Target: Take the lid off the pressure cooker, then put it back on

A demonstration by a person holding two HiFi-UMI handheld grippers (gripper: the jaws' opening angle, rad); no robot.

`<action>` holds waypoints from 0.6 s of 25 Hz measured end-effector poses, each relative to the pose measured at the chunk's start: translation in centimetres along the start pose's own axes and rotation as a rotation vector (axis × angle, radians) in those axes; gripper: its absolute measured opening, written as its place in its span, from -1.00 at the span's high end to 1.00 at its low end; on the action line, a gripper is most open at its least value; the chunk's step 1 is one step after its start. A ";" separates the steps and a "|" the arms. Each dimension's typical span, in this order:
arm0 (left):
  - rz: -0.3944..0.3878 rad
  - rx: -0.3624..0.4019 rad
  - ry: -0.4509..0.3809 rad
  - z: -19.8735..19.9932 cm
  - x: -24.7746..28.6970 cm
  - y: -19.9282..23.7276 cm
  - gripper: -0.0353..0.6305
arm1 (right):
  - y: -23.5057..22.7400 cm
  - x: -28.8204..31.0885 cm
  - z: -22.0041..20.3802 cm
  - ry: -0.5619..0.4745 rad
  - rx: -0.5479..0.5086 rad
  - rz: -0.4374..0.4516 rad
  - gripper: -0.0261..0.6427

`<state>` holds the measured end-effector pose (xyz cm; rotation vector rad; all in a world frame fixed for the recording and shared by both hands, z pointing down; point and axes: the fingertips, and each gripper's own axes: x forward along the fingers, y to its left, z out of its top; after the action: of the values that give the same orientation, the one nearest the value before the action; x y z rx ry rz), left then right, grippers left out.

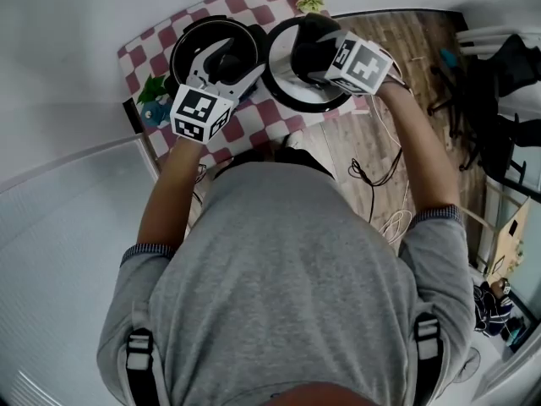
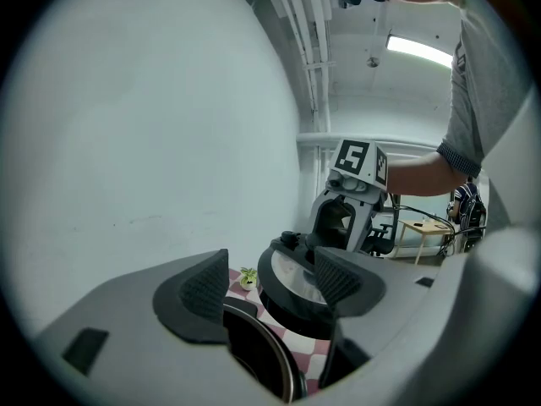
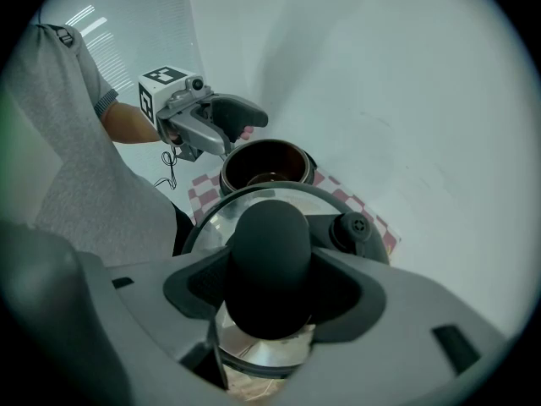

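Note:
The pressure cooker pot [image 1: 213, 51] stands uncovered on a red-and-white checked table [image 1: 279, 117]; its dark inside shows in the right gripper view [image 3: 266, 166]. My right gripper [image 3: 272, 286] is shut on the black knob [image 3: 270, 252] of the steel lid [image 1: 292, 79], which hangs clear of the pot, to its right in the head view. My left gripper [image 2: 270, 282] is open with nothing between its pads, just above the pot's near rim [image 2: 266, 349]. The lid [image 2: 292, 282] shows past its right finger.
A small green plant [image 1: 309, 2] stands at the table's far corner, and a teal-green object [image 1: 155, 100] near its left edge. A pale wall runs along the left. Cables [image 1: 372, 172] lie on the wooden floor to the right, with a chair beyond.

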<state>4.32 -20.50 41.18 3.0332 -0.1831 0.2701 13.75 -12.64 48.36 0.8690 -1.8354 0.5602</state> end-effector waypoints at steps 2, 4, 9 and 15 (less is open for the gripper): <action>-0.001 -0.002 -0.001 -0.2 0.8 -0.9 -0.12 | 0.0 -0.4 -1.1 0.014 0.010 0.004 0.05; 0.000 -0.006 -0.007 -0.3 1.4 -1.7 -0.12 | 0.0 -0.3 -2.3 0.021 0.014 0.013 0.05; 0.005 -0.016 -0.011 -0.8 3.0 -3.7 -0.12 | -0.1 0.2 -4.9 0.026 0.011 0.030 0.05; 0.010 -0.014 -0.031 -0.8 4.3 -6.0 -0.12 | -0.3 1.5 -7.3 0.033 0.000 0.058 0.05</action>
<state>9.19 -14.95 42.25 3.0245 -0.2020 0.2224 17.86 -8.17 52.63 0.8044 -1.8356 0.6067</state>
